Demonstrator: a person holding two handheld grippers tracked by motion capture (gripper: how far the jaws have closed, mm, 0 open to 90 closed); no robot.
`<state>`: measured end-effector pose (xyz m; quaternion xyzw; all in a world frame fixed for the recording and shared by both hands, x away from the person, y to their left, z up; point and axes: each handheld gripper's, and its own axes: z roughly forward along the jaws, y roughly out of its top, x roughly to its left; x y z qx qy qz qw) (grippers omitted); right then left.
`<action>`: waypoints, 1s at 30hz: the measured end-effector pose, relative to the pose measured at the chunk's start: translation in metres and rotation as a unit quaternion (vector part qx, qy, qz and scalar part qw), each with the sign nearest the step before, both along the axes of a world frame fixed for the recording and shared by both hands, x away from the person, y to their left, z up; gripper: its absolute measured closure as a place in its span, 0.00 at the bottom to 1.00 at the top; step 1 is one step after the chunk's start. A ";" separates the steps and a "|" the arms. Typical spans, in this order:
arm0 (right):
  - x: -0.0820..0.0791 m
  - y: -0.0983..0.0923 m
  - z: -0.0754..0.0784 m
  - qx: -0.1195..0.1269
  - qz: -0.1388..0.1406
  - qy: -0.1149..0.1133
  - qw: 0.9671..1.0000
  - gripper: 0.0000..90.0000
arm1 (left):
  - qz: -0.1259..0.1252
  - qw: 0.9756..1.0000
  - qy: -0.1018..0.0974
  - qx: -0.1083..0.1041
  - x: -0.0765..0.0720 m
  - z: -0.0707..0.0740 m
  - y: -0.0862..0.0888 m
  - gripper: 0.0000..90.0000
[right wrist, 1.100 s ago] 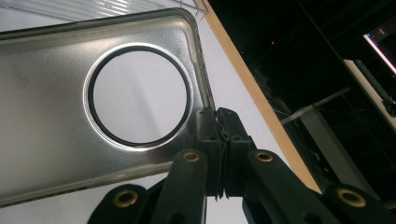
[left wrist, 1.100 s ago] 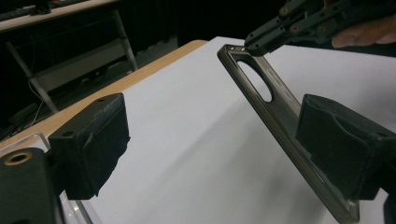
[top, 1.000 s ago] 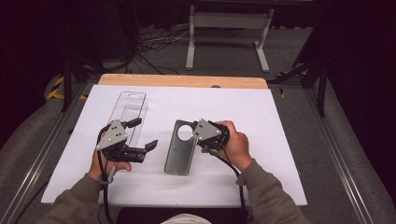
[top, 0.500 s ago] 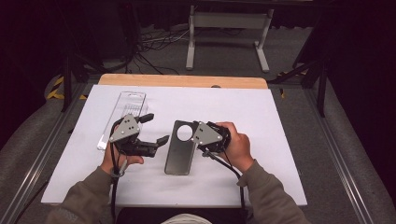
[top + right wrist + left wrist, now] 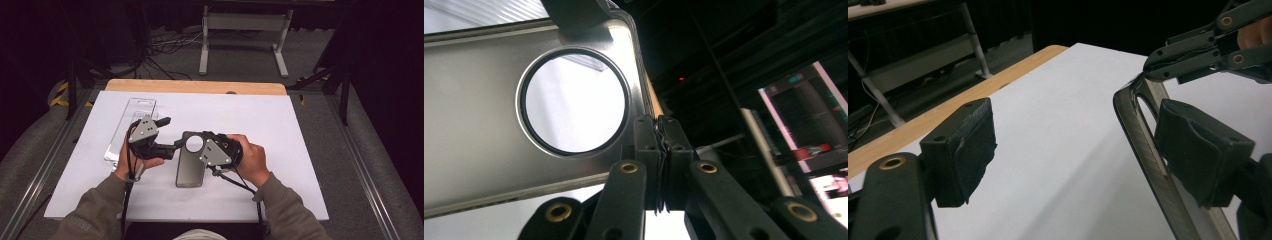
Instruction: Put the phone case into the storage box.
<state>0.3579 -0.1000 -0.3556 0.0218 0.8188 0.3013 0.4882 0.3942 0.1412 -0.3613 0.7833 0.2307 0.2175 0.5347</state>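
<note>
Phone case (image 5: 190, 167) edge is pinched by right gripper (image 5: 659, 150); left gripper (image 5: 1073, 150), jaws spread, has been closing around it.

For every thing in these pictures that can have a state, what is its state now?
Phone case: lying on the white table, far edge pinched.
Right gripper: shut on the phone case rim.
Left gripper: open, fingers have just been closing, one pad at the case's side edge.
Clear plastic package: lying flat, untouched.
</note>
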 end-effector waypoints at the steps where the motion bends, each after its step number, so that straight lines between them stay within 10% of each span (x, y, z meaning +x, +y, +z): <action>1: -0.001 0.001 0.000 -0.008 -0.001 -0.006 1.000 0.99 | 0.001 1.000 0.006 -0.002 0.000 0.000 -0.001 0.22; 7: -0.007 0.005 -0.003 -0.030 0.002 -0.039 0.999 0.99 | -0.006 1.000 0.014 0.006 0.002 0.001 -0.004 0.25; 22: -0.019 0.012 -0.007 -0.076 0.002 -0.136 0.988 0.98 | -0.053 0.998 0.028 0.030 -0.004 0.009 -0.012 0.69; 30: -0.022 0.013 -0.007 -0.079 0.009 -0.142 0.987 0.97 | -0.053 0.997 0.016 0.048 -0.008 0.011 -0.012 0.87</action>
